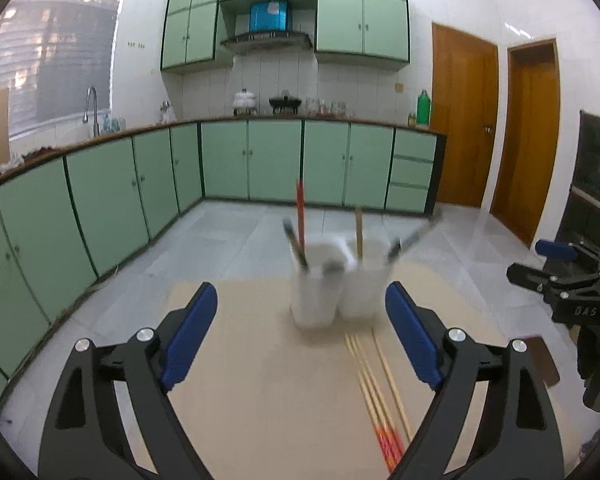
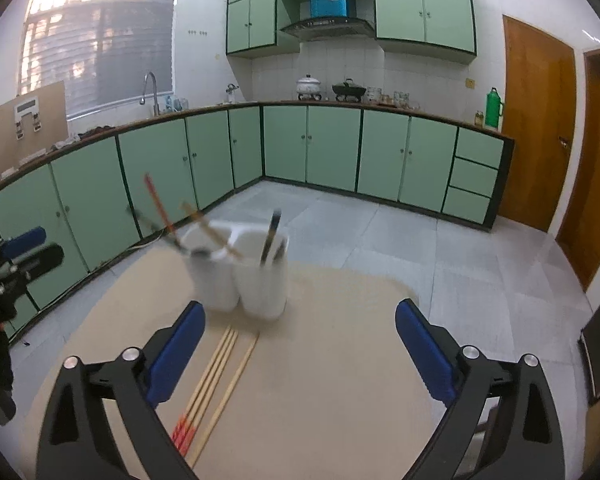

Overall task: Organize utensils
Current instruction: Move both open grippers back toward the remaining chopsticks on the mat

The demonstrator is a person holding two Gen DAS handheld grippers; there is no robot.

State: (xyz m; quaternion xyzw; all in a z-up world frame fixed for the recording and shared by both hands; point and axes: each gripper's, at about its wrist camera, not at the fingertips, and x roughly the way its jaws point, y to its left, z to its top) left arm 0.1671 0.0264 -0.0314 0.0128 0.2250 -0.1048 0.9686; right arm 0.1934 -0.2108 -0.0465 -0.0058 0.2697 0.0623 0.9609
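Observation:
Two white utensil cups (image 1: 332, 284) (image 2: 244, 276) stand side by side at the far part of a tan table (image 1: 260, 380). They hold a red-ended chopstick (image 1: 300, 208), a wooden chopstick (image 1: 358, 232) and dark-handled utensils (image 1: 414, 236). Several wooden chopsticks (image 1: 376, 392) (image 2: 216, 380) with red ends lie flat on the table, in front of the cups. My left gripper (image 1: 300, 296) is open, short of the cups, with the loose chopsticks under its right finger. My right gripper (image 2: 300, 308) is open too, with nothing between its blue pads (image 2: 424, 348); the chopsticks lie beside its left finger.
Green base cabinets (image 2: 332, 148) run along the far walls, with a sink tap (image 2: 150, 92) and pots on the counter. Grey tiled floor surrounds the table. Wooden doors (image 2: 540, 120) stand at the right. A brown block (image 1: 540, 360) sits at the table's right edge.

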